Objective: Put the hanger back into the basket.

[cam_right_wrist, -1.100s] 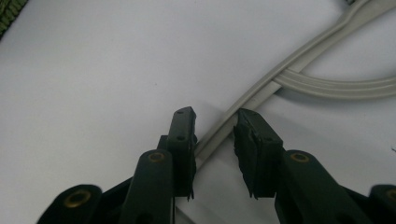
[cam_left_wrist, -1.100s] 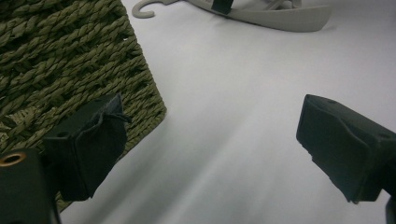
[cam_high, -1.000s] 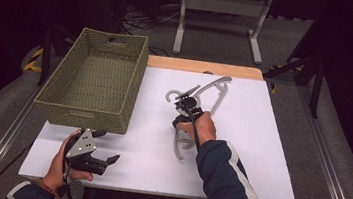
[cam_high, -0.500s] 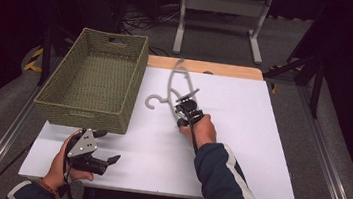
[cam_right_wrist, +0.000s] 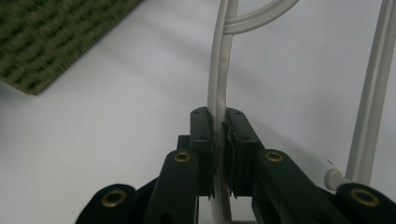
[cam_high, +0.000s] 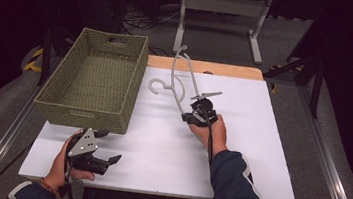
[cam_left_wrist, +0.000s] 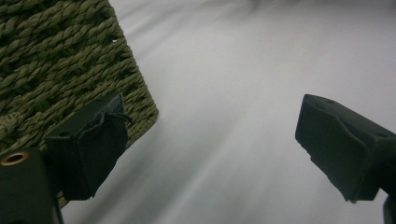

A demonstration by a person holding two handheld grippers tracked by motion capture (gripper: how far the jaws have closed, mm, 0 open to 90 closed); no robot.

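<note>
Hanger: pale grey plastic clothes hanger (cam_high: 182, 80), lifted off the white tabletop (cam_high: 259, 154), above its far half, just right of the olive woven rectangular basket (cam_high: 93, 82) at the far-left corner.
Right gripper: black two-jaw right gripper (cam_high: 197, 113), jaws clamped together on one thin arm of the hanger (the right gripper view shows the pads pinching the bar (cam_right_wrist: 219, 93) squarely).
Left gripper: black left gripper (cam_high: 107, 161) near the tabletop's near-left corner, jaws spread wide, nothing between them; the basket's near corner (cam_left_wrist: 56, 60) sits just beside one jaw.
Handling: judged light and stiff, smooth plastic, so likely to swivel in a single pinch; a hold nearer the neck would steady it.
Long axis: stands roughly upright from the jaws, leaning towards the table's far edge.
Pointing: hook (cam_high: 158, 85) curls towards the basket.
</note>
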